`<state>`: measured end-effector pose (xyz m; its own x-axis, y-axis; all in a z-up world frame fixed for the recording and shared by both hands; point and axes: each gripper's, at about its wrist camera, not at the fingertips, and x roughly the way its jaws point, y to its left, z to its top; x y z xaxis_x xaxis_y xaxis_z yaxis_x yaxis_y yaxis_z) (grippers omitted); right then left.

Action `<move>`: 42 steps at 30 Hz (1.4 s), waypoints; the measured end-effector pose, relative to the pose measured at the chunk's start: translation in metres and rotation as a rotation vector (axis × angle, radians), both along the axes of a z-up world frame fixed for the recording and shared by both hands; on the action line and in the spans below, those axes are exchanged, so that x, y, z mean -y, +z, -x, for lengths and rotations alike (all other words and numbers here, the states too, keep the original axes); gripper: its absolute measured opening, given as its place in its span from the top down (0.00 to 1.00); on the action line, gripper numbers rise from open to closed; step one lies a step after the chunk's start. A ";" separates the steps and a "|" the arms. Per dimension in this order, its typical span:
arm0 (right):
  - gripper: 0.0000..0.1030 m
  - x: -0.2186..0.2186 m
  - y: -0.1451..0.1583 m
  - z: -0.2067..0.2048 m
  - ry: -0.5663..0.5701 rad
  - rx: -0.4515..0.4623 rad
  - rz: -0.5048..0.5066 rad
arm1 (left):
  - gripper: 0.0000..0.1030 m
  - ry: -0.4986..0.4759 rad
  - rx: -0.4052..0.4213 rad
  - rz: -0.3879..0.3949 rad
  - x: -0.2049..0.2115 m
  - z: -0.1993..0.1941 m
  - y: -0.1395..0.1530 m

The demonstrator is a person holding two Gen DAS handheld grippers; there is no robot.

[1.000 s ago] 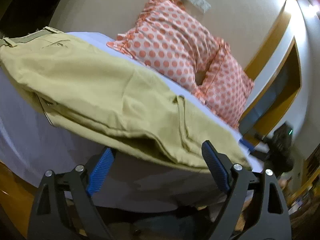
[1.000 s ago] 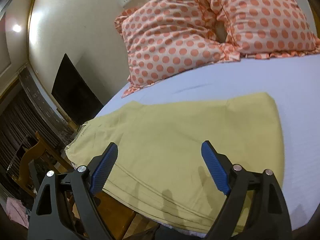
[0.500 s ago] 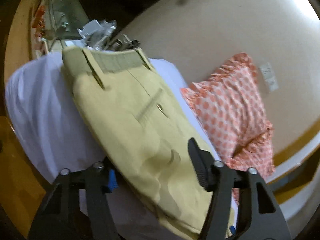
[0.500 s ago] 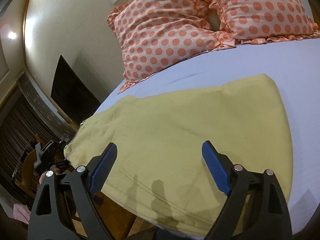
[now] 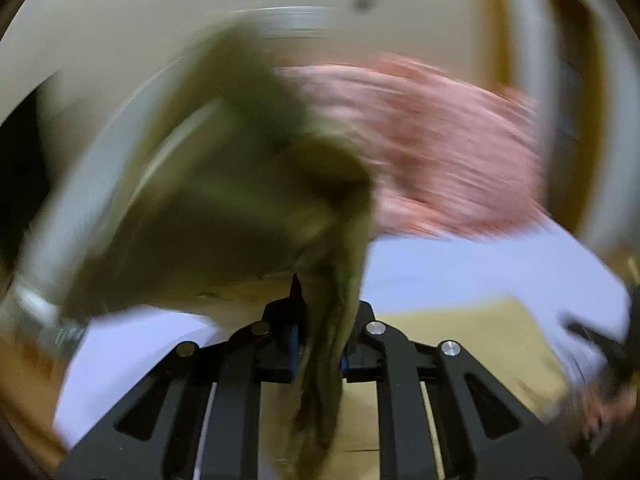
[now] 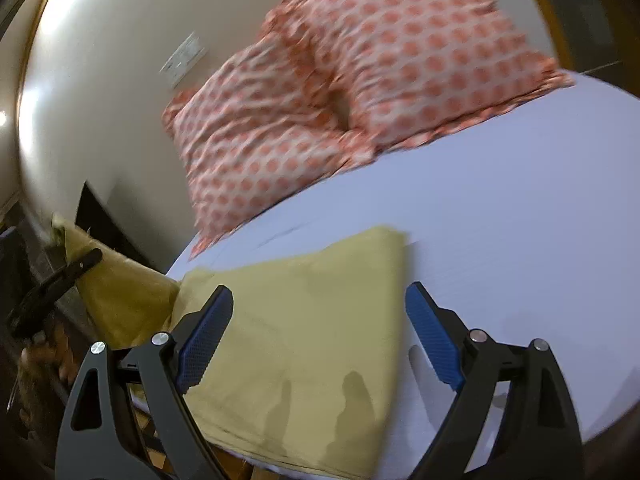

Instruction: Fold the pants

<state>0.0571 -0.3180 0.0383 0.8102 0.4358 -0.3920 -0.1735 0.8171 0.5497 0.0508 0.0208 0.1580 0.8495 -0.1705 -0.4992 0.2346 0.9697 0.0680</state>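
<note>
The khaki pants (image 6: 304,320) lie on the white bed sheet (image 6: 500,240), their folded part flat near the bed's front edge. My left gripper (image 5: 320,344) is shut on the waist end of the pants (image 5: 224,200) and holds it lifted above the bed; that view is heavily blurred. The left gripper also shows at the far left of the right wrist view (image 6: 52,284), with the raised cloth hanging from it. My right gripper (image 6: 320,340) is open and empty, hovering just above the flat part of the pants.
Two orange-dotted pillows (image 6: 360,92) lean against the beige wall at the head of the bed. A wall socket (image 6: 184,60) sits above them. A dark panel (image 6: 100,220) and wooden furniture stand left of the bed. The wooden bed frame shows under the front edge.
My left gripper has shut on the waist end of the pants and swung it up and over the bed. The right gripper stayed open and shifted slightly over the flat part.
</note>
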 end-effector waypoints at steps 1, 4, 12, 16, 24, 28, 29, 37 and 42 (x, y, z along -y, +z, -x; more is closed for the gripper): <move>0.13 0.006 0.001 0.002 -0.018 0.004 -0.002 | 0.86 -0.084 -0.016 -0.036 0.030 0.002 -0.010; 0.13 0.033 0.002 0.009 -0.089 0.006 -0.016 | 0.85 -0.314 -0.100 -0.186 0.109 0.016 -0.066; 0.13 0.046 -0.010 -0.018 -0.054 -0.094 -0.025 | 0.83 -0.436 -0.149 -0.272 0.126 0.043 -0.123; 0.18 0.035 -0.021 -0.042 0.047 -0.168 -0.014 | 0.67 -0.474 -0.175 -0.110 0.096 0.056 -0.093; 0.45 0.011 -0.038 -0.077 0.180 -0.258 0.007 | 0.31 -0.056 -0.239 0.141 -0.034 -0.005 -0.067; 0.46 0.019 -0.044 -0.081 0.194 -0.249 -0.063 | 0.32 -0.027 -0.462 0.231 -0.057 -0.051 -0.103; 0.47 0.019 -0.043 -0.081 0.197 -0.257 -0.061 | 0.32 -0.039 -0.491 0.242 -0.057 -0.057 -0.108; 0.82 0.019 -0.058 -0.089 0.387 -0.322 -0.301 | 0.75 -0.133 -0.590 0.328 -0.043 -0.086 -0.118; 0.85 0.016 -0.021 -0.110 0.393 -0.253 -0.262 | 0.89 -0.146 -0.553 0.302 -0.036 -0.110 -0.099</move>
